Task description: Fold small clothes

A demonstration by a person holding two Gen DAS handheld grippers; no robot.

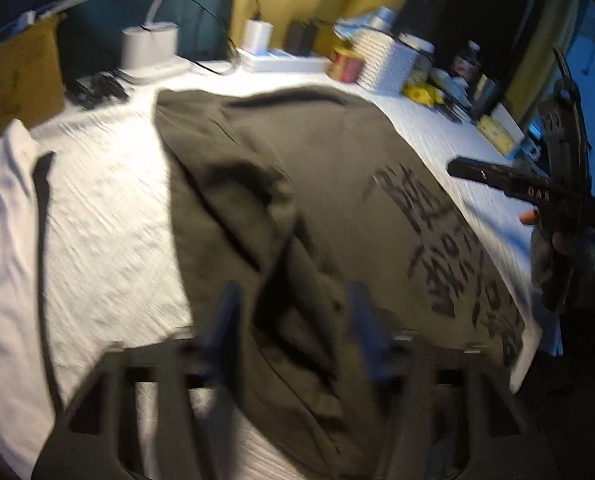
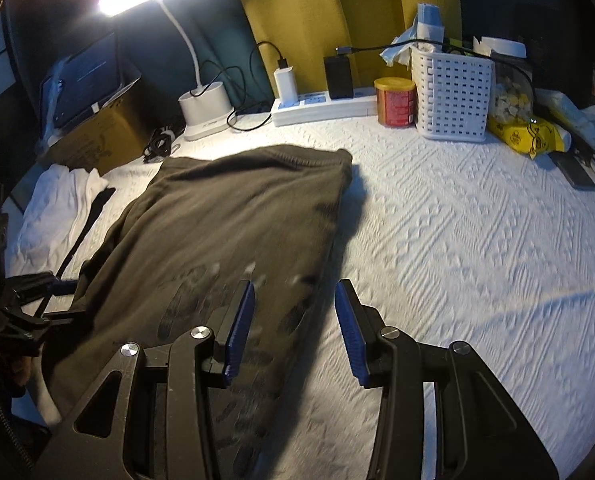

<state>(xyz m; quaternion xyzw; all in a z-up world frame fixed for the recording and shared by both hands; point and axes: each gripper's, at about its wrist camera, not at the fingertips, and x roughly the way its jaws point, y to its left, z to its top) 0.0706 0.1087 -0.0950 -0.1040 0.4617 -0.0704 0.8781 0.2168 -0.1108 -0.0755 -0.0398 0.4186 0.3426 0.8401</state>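
Observation:
A dark olive garment [image 2: 233, 216] with black print lies spread on the white textured cover [image 2: 457, 240]; it also shows in the left wrist view [image 1: 317, 184], blurred. My left gripper [image 1: 293, 312] is open, its blue pads either side of a raised fold of the garment. My right gripper [image 2: 293, 296] is open and empty, just above the garment's right edge. The right gripper also shows at the right of the left wrist view [image 1: 537, 192]. The left gripper shows at the left edge of the right wrist view [image 2: 41, 300].
A white garment with a black strap [image 2: 61, 208] lies at the left. At the back stand a lamp base [image 2: 205, 108], a power strip [image 2: 321, 108], a red tin [image 2: 395, 102], a white basket [image 2: 453, 96], a yellow packet [image 2: 525, 136] and a cardboard box [image 2: 97, 136].

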